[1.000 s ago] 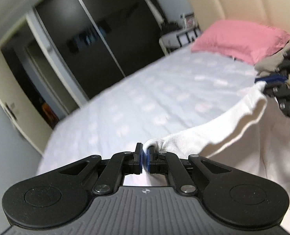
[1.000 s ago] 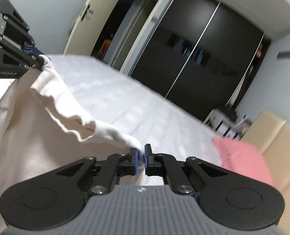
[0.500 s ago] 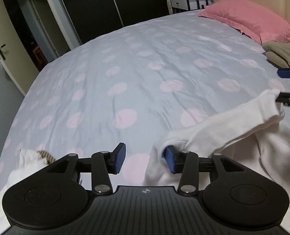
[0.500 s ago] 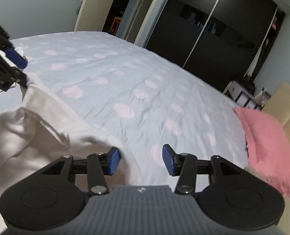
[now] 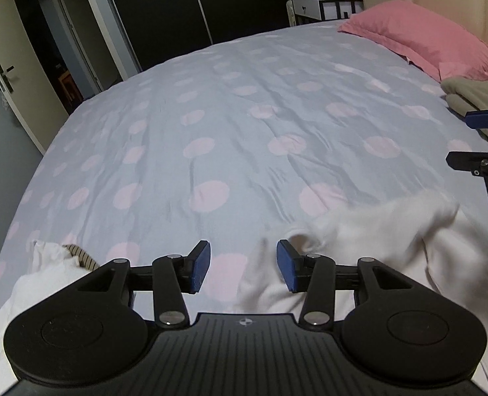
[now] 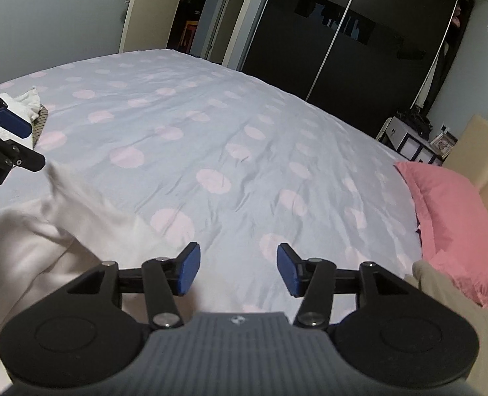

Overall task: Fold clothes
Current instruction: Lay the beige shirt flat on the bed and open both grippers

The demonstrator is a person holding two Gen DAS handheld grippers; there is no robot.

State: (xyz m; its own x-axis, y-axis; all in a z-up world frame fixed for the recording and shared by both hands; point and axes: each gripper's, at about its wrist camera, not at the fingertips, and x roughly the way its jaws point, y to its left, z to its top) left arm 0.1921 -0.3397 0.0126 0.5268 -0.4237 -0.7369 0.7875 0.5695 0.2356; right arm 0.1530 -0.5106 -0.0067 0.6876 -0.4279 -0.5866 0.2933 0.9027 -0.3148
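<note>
A white garment (image 5: 392, 231) lies on the bed, blurred from motion, to the right of my left gripper (image 5: 242, 267). That gripper is open and empty, just above the sheet. In the right wrist view the same garment (image 6: 46, 231) lies at the lower left. My right gripper (image 6: 237, 269) is open and empty over the sheet; it also shows in the left wrist view (image 5: 474, 138) at the right edge. The left gripper appears in the right wrist view (image 6: 13, 142) at the left edge.
The bed has a grey sheet with pink dots (image 5: 244, 115). A pink pillow (image 5: 425, 39) lies at the headboard. A folded beige garment (image 5: 474, 95) lies near it. A white and striped pile of clothes (image 5: 52, 260) lies at the left. Dark wardrobe doors (image 6: 342, 39) stand behind.
Both grippers were shut on the white garment's edge and held it up. They opened, let it go, and it has dropped onto the bed. Both cameras now tilt down at the sheet.
</note>
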